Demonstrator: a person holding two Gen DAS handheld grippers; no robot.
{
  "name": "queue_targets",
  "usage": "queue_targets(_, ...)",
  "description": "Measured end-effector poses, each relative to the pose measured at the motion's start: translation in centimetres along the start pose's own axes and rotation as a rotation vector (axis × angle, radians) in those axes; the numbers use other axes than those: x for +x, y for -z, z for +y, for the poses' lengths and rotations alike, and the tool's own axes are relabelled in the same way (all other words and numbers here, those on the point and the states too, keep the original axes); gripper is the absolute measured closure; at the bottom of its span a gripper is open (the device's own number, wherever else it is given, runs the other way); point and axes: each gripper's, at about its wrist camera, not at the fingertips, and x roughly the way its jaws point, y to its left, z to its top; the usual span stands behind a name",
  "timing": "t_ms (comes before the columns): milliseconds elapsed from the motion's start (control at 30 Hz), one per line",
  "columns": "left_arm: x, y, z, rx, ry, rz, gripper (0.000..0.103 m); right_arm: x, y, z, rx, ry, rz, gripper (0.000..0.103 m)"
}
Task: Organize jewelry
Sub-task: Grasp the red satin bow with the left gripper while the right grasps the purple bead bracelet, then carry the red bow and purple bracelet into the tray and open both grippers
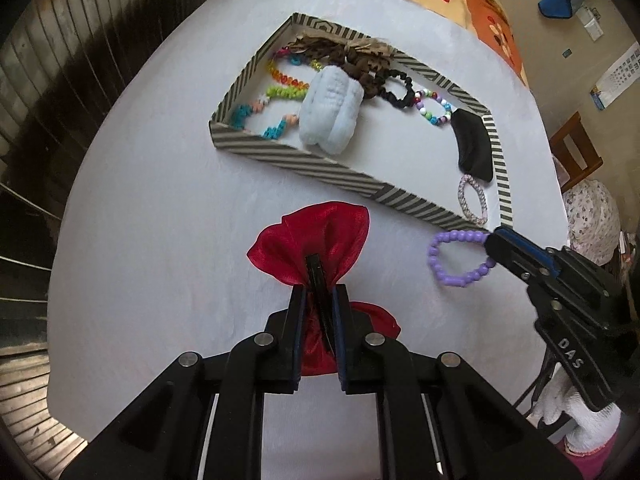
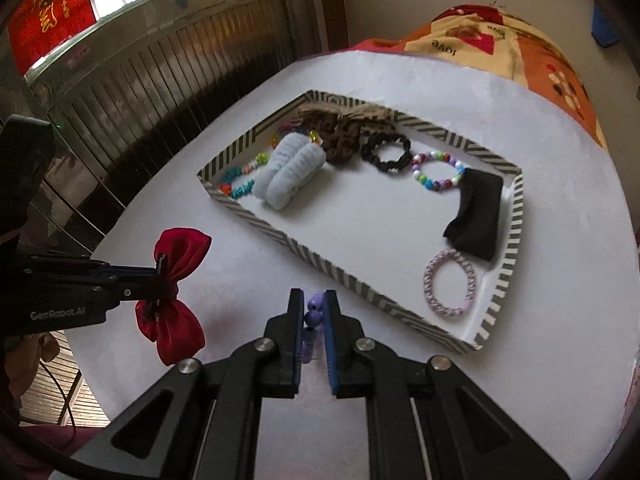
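- While both tongs are clamped shut, we hold one item in each: the left tongs (image 1: 320, 300) pinch a glossy red satin bow (image 1: 316, 240) by its black clip at the knot, and the right tongs (image 2: 314, 320) grip a lilac bracelet (image 1: 460, 258) of smooth round beads.
- Both held pieces sit over the white worktop (image 2: 200, 208), just outside the near wall of the tray (image 2: 256, 220), a shallow rectangular box with grey-and-white striped sides and a plain white floor.
- Inside the tray we count one fluffy pale-blue bundle (image 2: 290, 170), one brown leopard-print scrunchie (image 2: 340, 136), one ruffled black scrunchie (image 2: 386, 152), one bracelet of mixed coloured beads (image 2: 438, 172), one folded piece of black cloth (image 2: 476, 216) and one pink-and-white braided hair tie (image 2: 450, 284).
- Behind the blue bundle lie bright beaded strands (image 1: 280, 92) in teal, green, orange and pink; we cannot tell how many.
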Motion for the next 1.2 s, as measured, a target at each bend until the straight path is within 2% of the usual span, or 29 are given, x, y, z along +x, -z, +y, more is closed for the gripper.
queue_targets(300,-1.4,-2.6,-1.8,0.035,0.016,-0.050,0.103,-2.9,-2.2,-1.2,0.014,0.029,-0.062,0.094)
queue_targets(533,-1.1,-5.4,-3.8,0.084,0.007,-0.070,0.103,-3.5,-4.3,-3.0,0.025,0.065,-0.082,0.094)
queue_targets(800,0.2,-8.1,-5.6,0.117,-0.005,-0.071,0.103,-2.3,-6.1,-5.2,0.042,0.075,-0.065,0.094)
queue_targets(1200,3.3,-10.9,-6.8,0.129,-0.011,-0.029,0.103,0.1,-7.7,-7.2,0.054,0.067,-0.023,0.094)
